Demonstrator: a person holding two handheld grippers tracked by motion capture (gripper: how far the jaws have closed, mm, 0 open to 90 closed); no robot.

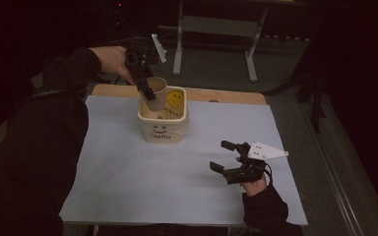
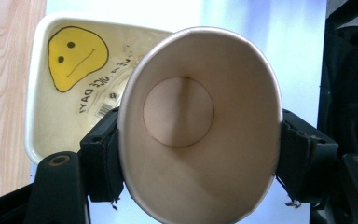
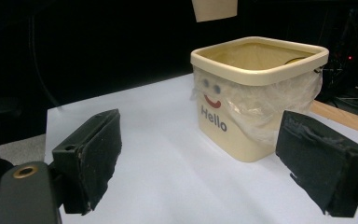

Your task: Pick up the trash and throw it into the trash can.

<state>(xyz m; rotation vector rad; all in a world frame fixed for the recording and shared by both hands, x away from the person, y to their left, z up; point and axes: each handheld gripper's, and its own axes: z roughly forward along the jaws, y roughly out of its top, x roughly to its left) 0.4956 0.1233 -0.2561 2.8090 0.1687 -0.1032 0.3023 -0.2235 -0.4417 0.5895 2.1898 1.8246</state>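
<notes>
Upper middle of the high view, the left tool (image 1: pixel 145 88) clamps a paper cup (image 1: pixel 156 89) by its sides, squeezing it oval and holding it tilted above the cream tub (image 1: pixel 161 129), seemingly just clear of the rim. At lower right, the right tool (image 1: pixel 225 157) hovers over the tabletop (image 1: pixel 128 172) with jaws spread and nothing between them.

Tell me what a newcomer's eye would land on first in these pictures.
First, the paper cup, squeezed oval in the left claw and held above the cream bin at the far side of the table. The bin says Hello on its front and holds a yellow smiley inside. The right claw rests open near the table's right front.
</notes>
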